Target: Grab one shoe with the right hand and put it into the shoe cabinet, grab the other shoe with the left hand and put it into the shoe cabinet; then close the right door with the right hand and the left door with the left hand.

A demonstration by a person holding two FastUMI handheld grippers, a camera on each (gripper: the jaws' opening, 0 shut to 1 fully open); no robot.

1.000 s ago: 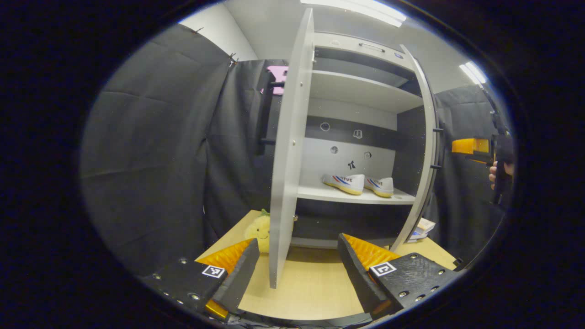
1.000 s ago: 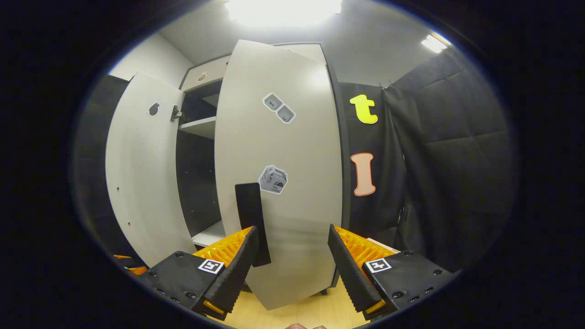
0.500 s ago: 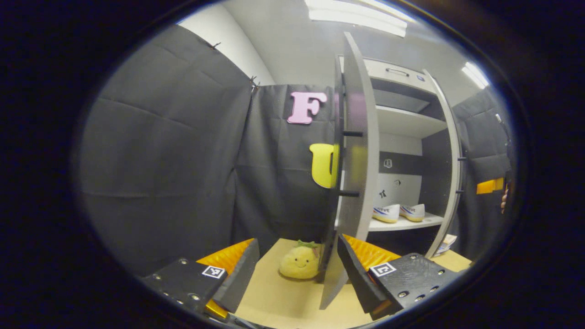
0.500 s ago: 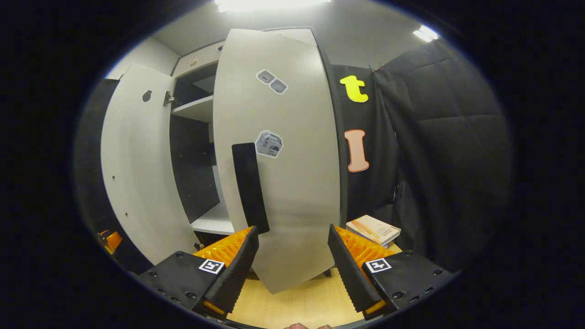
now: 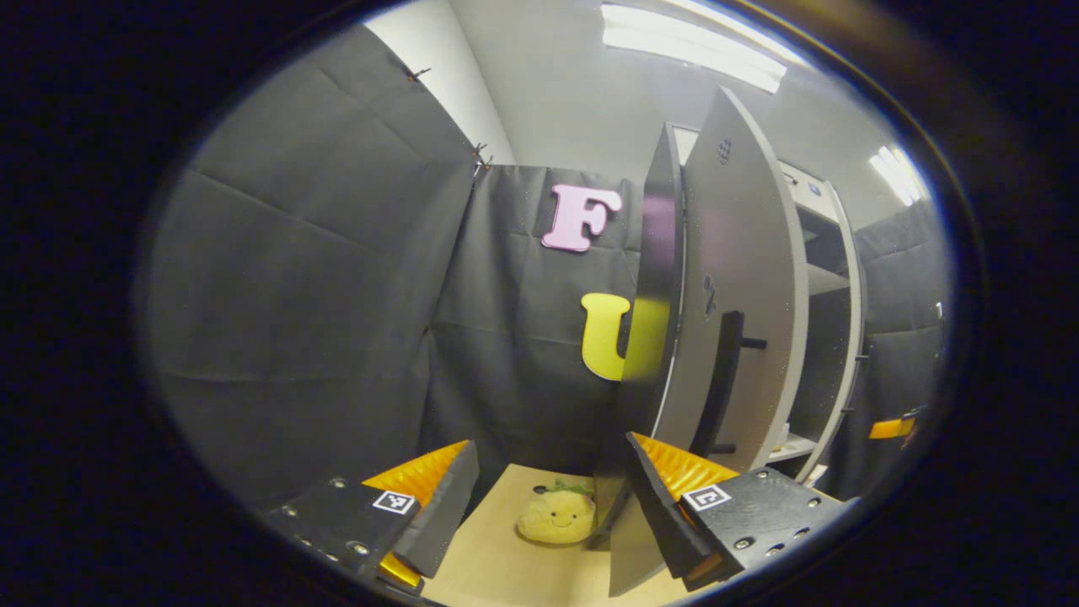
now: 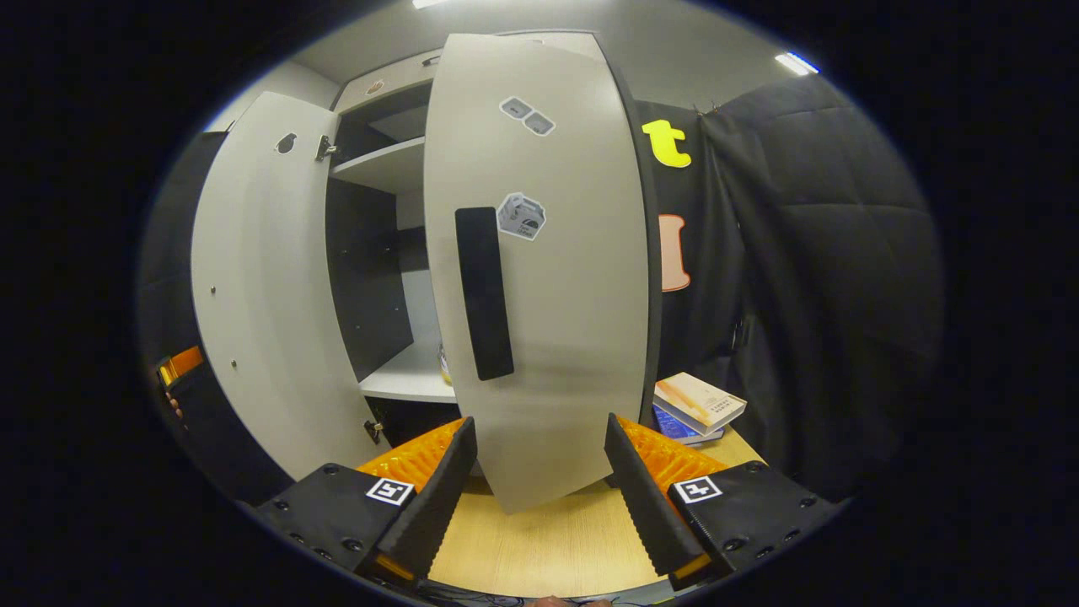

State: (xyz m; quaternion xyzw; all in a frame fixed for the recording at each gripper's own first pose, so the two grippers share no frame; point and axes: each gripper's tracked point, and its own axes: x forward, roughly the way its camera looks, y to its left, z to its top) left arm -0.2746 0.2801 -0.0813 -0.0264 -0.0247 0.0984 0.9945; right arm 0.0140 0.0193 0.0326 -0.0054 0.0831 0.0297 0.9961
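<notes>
Black-cloth booth, pale worktop (image 6: 539,539). Your jaws on both grippers — left (image 5: 544,497), right (image 6: 535,472) — stand apart, empty, likely for pushing. Left door (image 5: 742,278) and right door (image 6: 548,278) both ajar — cabinet (image 6: 379,169) partly open; shoes hidden.

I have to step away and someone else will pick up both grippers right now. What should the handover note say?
Left gripper: open, holding nothing, at the outer face of the left door, near its black handle.
Right gripper: open, holding nothing, in front of the right door, below its black handle.
Shoes: hidden behind the doors in these views, so check the cabinet shelf before shutting it.
Done: neither door is shut; both stand partly open, with a gap between them.
Left: push the right door closed with the right gripper, then the left door with the left.
</notes>
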